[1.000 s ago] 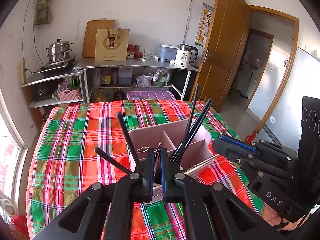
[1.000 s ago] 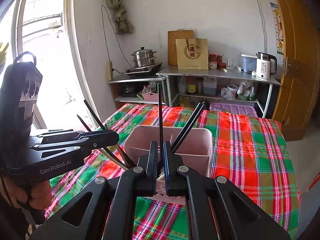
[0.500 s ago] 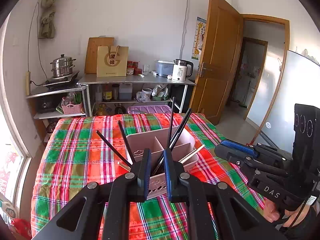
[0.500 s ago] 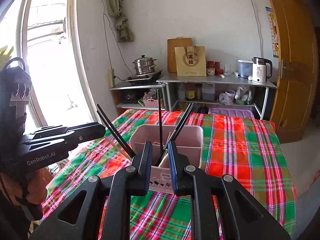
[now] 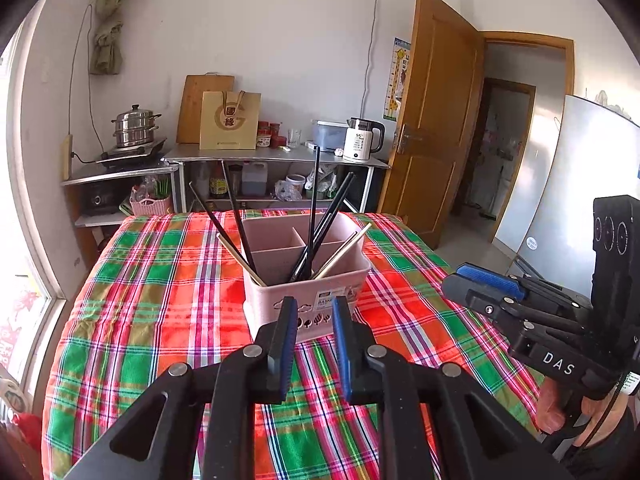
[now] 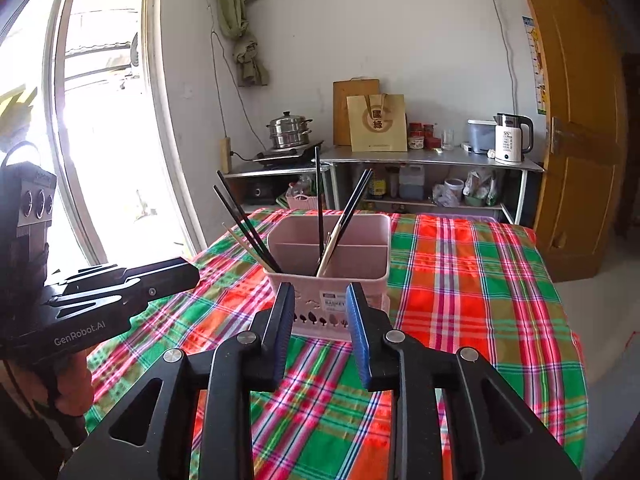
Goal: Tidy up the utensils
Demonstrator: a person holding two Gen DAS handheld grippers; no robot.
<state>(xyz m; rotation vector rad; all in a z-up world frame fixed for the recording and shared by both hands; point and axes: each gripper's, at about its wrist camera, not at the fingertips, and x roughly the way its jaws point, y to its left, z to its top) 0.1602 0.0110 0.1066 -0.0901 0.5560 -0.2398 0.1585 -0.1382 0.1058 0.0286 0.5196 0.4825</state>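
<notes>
A pink divided utensil basket [image 5: 306,292] stands on the plaid tablecloth [image 5: 160,300], also in the right wrist view [image 6: 328,276]. Several black chopsticks [image 5: 314,208] and pale wooden ones [image 5: 344,252] lean upright in its near compartments; they show in the right wrist view too [image 6: 320,204]. My left gripper [image 5: 314,316] is open and empty, just in front of the basket. My right gripper [image 6: 318,312] is open and empty, also just in front of the basket. Each gripper shows from the side in the other's view, the right [image 5: 520,308] and the left [image 6: 120,288].
The table's edges fall off at left near a window [image 6: 100,120] and at right toward a wooden door [image 5: 432,128]. Behind the table stand metal shelves [image 5: 276,156] with a steamer pot [image 5: 134,126], a paper bag [image 5: 230,120] and a kettle [image 5: 362,140].
Both grippers have drawn back from the basket and their jaws have opened from shut. The chopsticks stay leaning in the basket.
</notes>
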